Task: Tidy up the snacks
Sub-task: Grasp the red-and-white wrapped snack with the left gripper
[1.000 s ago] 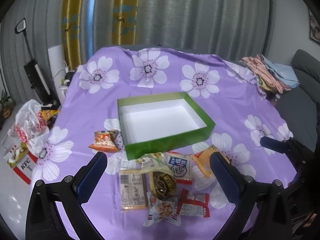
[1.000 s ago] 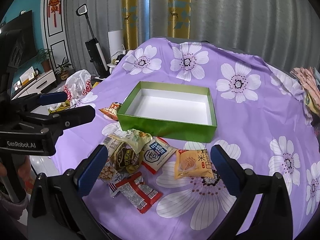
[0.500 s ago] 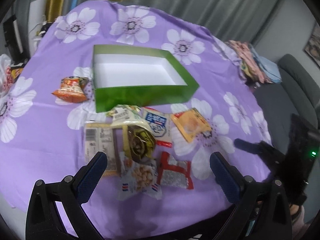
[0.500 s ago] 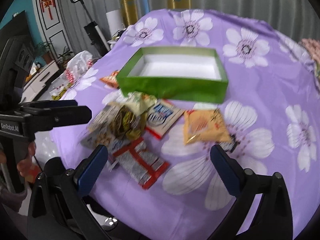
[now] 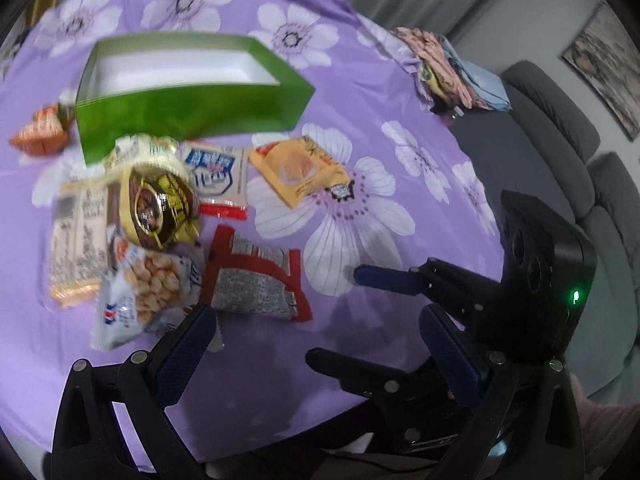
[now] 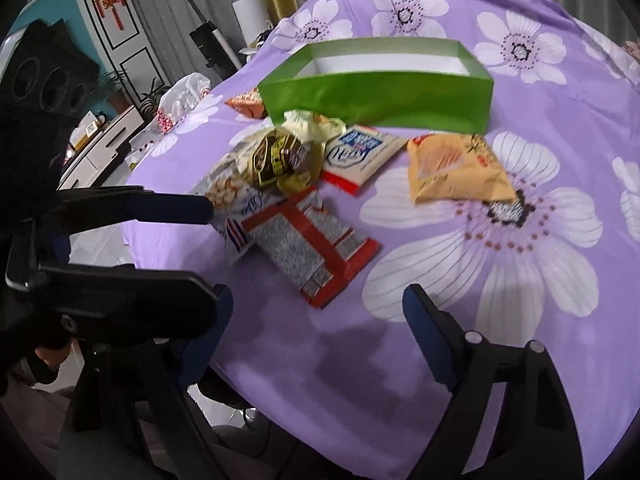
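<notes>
Both claws, left and right, are hovering agape and empty over the table, approaching loose snacks lying at 6 o'clock of the empty box; gripping one packet likely comes next.

Bare cloth before right gripper; snack pile crowds green box, gap apparently nil.

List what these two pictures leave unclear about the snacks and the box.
- Green box floor: near wall hides most of it in both views.
- Orange packet: blurred in the left wrist view, half behind the box in the right.
- Beige packet: print smeared, partly under the gold packet.
</notes>
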A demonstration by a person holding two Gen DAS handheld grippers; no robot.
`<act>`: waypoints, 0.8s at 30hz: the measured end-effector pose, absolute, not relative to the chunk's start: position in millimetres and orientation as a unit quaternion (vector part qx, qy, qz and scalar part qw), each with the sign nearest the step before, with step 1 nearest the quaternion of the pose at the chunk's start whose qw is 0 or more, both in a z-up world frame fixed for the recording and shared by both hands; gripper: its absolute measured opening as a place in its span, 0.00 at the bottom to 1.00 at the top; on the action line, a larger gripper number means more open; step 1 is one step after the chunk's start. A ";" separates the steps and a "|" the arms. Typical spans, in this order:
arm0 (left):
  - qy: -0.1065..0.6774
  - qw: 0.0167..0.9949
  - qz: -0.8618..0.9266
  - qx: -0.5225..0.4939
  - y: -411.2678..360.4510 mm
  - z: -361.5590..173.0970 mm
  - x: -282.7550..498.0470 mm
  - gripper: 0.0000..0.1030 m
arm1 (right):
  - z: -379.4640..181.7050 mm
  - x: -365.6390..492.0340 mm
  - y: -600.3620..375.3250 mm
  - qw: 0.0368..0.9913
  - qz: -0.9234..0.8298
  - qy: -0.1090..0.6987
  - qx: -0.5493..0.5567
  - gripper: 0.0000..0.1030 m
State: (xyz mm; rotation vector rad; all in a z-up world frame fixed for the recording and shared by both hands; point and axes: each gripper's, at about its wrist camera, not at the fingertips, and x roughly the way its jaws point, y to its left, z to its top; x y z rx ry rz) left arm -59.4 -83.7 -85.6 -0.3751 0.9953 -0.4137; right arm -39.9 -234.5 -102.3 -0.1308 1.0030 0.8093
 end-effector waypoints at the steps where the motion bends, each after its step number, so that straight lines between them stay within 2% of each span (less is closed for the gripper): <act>1: 0.474 0.840 -0.194 -0.182 -82.2 -88.9 -57.2 0.98 | -105.0 -39.6 -233.6 0.796 0.379 0.468 -0.061 0.82; 5: 0.482 0.840 -0.173 -0.180 -78.9 -99.9 -45.7 0.97 | -113.3 -37.4 -228.1 0.794 0.385 0.467 -0.058 0.79; 6: 0.486 0.838 -0.169 -0.181 -77.5 -102.6 -41.9 0.93 | -115.4 -36.4 -226.2 0.793 0.386 0.467 -0.058 0.79; 9: 0.490 0.839 -0.159 -0.174 -76.2 -108.2 -30.6 0.91 | -121.6 -32.0 -221.6 0.794 0.386 0.466 -0.055 0.76; 13: 0.504 0.831 -0.157 -0.178 -73.7 -119.0 -22.1 0.77 | -127.4 -27.4 -217.7 0.794 0.388 0.465 -0.049 0.74; 16: 0.514 0.822 -0.163 -0.183 -71.5 -125.7 -18.9 0.71 | -128.0 -24.4 -216.4 0.795 0.388 0.464 -0.046 0.73; 21: 0.519 0.817 -0.168 -0.185 -72.2 -126.4 -11.1 0.64 | -127.7 -20.0 -218.0 0.796 0.386 0.463 -0.046 0.65; 24: 0.524 0.813 -0.174 -0.182 -74.2 -126.8 -5.9 0.64 | -126.5 -14.0 -219.3 0.794 0.386 0.468 -0.043 0.55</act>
